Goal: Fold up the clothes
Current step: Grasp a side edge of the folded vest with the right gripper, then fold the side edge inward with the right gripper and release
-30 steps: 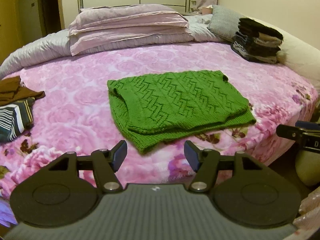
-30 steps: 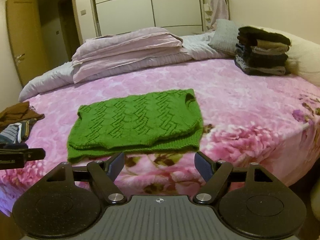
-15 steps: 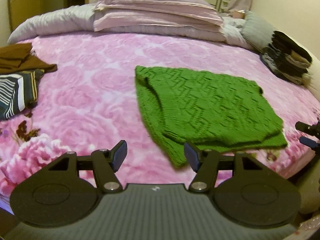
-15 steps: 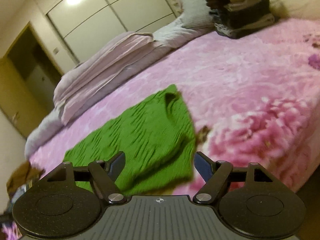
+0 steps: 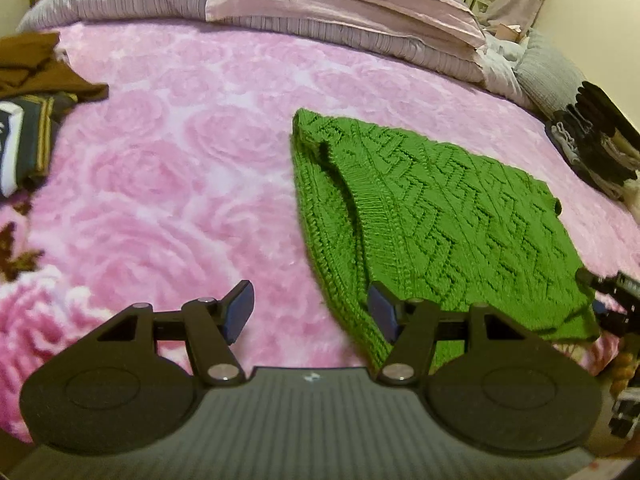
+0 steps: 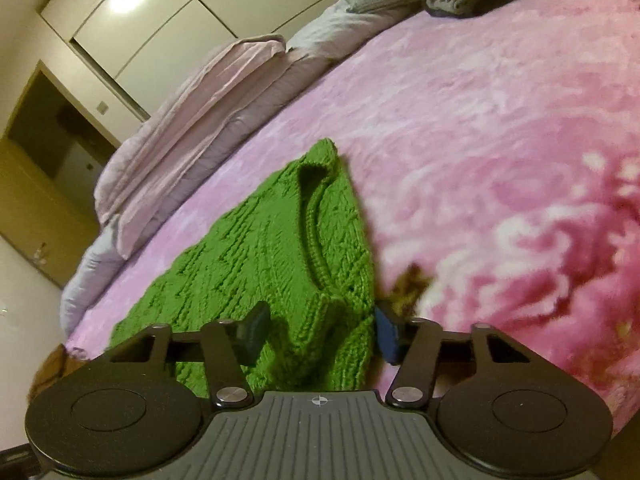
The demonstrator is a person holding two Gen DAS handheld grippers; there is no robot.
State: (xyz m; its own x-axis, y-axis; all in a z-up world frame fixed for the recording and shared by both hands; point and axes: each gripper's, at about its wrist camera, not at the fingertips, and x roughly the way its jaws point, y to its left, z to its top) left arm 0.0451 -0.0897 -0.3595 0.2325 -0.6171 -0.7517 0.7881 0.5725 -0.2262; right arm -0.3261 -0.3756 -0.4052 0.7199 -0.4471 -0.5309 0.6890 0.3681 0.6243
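Bed (image 5: 168, 184) with pink rose blanket: green knit sweater (image 5: 440, 216) laid flat near front edge, already folded at least once. Folded stack (image 5: 596, 148) seen far right; unfolded clothes (image 5: 28, 120) piled far left, judged pending. Left gripper (image 5: 310, 312) spread, empty, at sweater's left corner. Right gripper (image 6: 320, 330) spread, straddling right corner, not pinched yet.

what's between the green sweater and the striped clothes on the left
Only bare pink floral blanket between the green sweater and striped clothes, seen in the left wrist view.
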